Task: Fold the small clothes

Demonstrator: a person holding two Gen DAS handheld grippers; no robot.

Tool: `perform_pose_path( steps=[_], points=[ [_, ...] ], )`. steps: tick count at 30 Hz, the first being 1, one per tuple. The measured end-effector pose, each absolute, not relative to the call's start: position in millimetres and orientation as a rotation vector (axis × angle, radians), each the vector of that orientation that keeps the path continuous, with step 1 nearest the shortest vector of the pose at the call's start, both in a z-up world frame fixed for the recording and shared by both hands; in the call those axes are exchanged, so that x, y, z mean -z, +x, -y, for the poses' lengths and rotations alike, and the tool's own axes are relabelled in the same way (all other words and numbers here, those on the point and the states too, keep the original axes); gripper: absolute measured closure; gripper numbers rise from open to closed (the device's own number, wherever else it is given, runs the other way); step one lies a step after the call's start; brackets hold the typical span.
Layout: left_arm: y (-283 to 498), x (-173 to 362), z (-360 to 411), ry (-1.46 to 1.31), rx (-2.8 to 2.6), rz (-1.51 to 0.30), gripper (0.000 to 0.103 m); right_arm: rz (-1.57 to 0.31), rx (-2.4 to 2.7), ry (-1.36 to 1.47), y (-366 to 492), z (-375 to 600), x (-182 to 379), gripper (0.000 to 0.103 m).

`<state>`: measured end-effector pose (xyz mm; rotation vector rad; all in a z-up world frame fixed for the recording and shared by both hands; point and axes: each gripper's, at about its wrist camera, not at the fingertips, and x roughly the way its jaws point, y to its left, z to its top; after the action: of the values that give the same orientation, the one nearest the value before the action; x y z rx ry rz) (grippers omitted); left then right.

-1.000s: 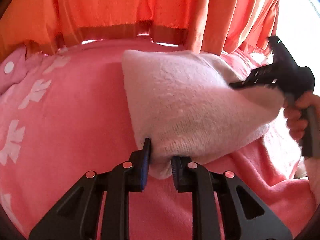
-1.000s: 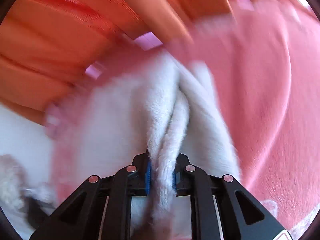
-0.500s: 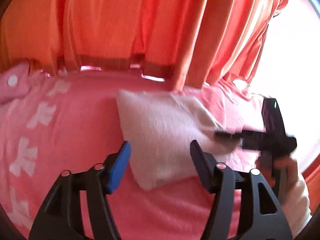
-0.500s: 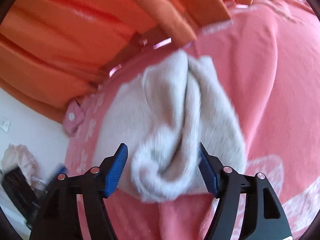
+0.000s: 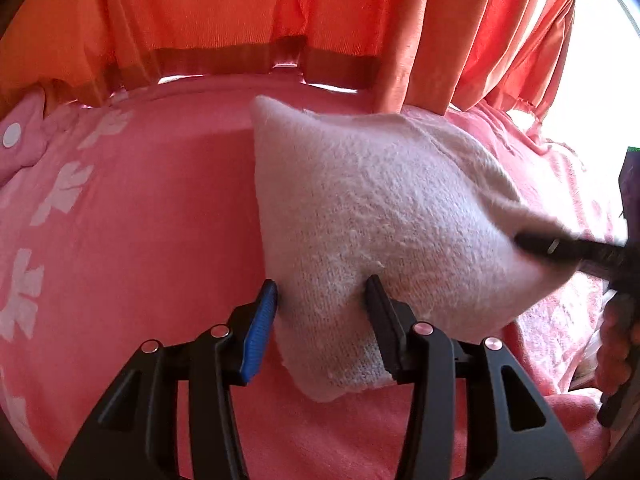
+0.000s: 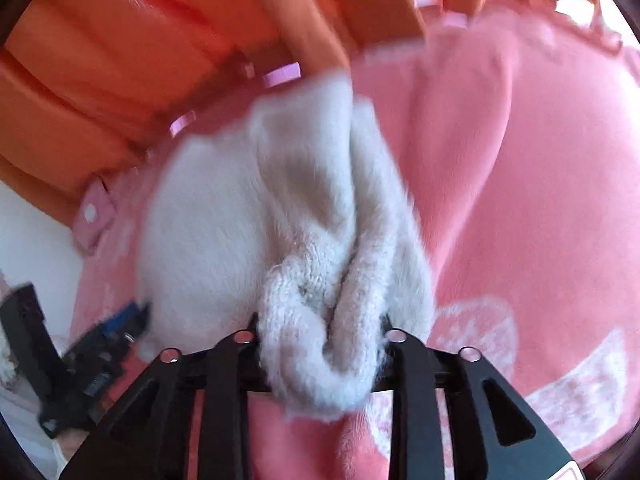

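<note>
A small white knit garment (image 5: 384, 216) lies folded on a pink blanket (image 5: 152, 216). My left gripper (image 5: 320, 308) has its jaws around the garment's near corner, part closed, the fabric bunched between them. My right gripper (image 6: 320, 332) has its jaws around a thick roll of the same white garment (image 6: 304, 240) at its other corner. The right gripper also shows in the left wrist view (image 5: 568, 248), biting the garment's right corner. The left gripper shows blurred in the right wrist view (image 6: 108, 332).
Orange curtains (image 5: 320, 20) hang close behind the bed. The pink blanket has white bow prints (image 5: 64, 192). A pink pillow corner with a white dot (image 5: 16, 140) sits at the far left. Bright window light is at the right.
Both grippers let go of the garment and opened wide half a second ago. Now both have moved back in and closed onto its corners.
</note>
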<state>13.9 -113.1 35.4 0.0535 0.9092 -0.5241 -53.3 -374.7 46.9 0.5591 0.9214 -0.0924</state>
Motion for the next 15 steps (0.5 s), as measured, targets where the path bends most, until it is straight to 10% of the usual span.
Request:
perform_pose_path(
  steps=[12,14,15],
  points=[
    [16.8,-31.8,112.6,0.04,0.516,-0.915,0.05,-0.924,0.196,0.553,28.3,392.5,-46.3,0.044],
    [18.0,-30.5,111.8,0.037,0.518,-0.917,0.048,-0.935,0.194,0.551,37.6,388.5,-35.4,0.095],
    [18.7,-30.3,111.7,0.037,0.52,-0.918,0.048,-0.918,0.197,0.541,36.9,385.4,-36.8,0.093]
  ],
)
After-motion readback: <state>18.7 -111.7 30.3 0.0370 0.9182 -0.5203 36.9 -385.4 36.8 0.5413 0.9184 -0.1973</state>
